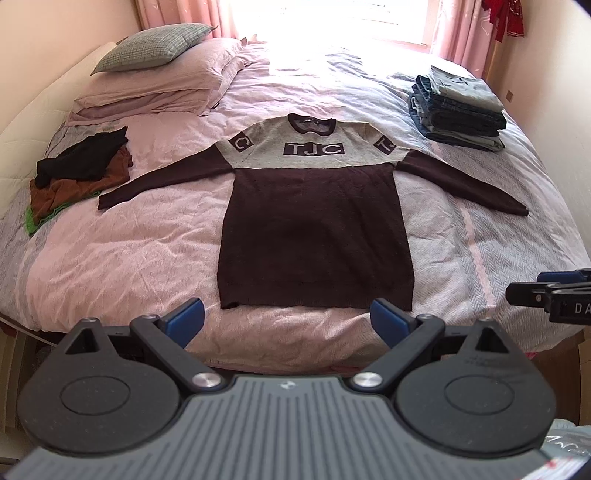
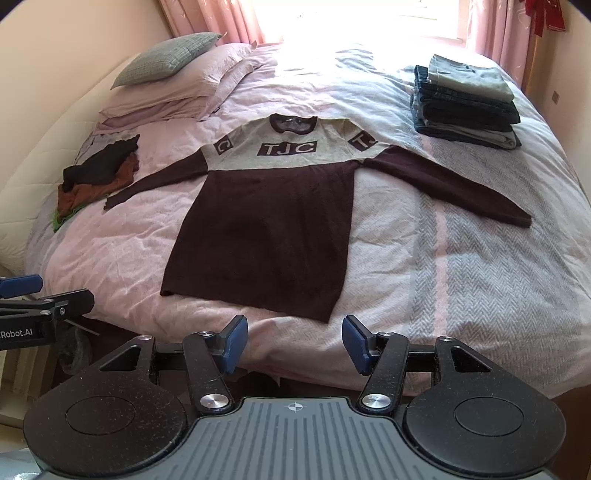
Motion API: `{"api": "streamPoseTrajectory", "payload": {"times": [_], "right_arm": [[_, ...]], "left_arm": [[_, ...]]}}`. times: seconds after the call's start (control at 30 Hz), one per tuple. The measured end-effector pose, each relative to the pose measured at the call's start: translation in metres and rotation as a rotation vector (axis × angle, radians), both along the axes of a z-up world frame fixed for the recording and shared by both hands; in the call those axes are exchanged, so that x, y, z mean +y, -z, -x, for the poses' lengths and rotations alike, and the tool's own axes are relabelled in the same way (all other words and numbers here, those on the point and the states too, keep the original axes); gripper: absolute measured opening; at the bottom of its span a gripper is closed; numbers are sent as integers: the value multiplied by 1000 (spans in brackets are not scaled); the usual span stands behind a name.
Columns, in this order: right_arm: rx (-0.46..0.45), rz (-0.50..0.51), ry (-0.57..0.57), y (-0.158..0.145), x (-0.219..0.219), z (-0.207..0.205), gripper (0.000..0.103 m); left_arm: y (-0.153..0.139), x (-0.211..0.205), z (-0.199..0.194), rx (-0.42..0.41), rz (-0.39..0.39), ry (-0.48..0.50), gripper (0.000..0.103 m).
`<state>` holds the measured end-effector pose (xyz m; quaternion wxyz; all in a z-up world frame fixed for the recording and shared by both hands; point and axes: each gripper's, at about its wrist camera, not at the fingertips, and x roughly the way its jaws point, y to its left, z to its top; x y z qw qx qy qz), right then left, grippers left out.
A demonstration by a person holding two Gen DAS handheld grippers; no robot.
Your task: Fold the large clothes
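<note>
Both my grippers, left gripper and right gripper, hang with jaws released, empty; the sweater lies flat on the bed, and glare washes out the bed's far edge.

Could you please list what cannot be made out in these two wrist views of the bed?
- Window, both views: glare washes out everything behind it.
- Neck label inside the maroon-and-grey knitted sweater: too small to read.
- Folded stack of denim and grey clothes: garment types hidden by folding.
- Black and brown crumpled clothes pile: lower items covered.
- Right gripper, left wrist view: cut off by the edge.
</note>
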<state>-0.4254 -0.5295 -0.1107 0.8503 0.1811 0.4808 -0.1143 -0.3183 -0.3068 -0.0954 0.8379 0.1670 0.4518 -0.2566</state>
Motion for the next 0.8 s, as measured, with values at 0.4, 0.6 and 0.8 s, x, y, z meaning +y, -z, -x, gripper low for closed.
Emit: {"api": "streamPoseTrajectory", "payload": {"times": [0.4, 0.6, 0.8], "right_arm": [[-44, -51, 135, 8, -47, -78, 54], [-133, -86, 230, -1, -69, -131, 54], [-140, -139, 339, 16, -89, -181, 54]], "left_arm": [[10, -28, -122, 2, 54, 7, 95], [8, -30, -202, -8, 68, 30, 95], [26, -6, -287, -31, 107, -28, 95]]}}
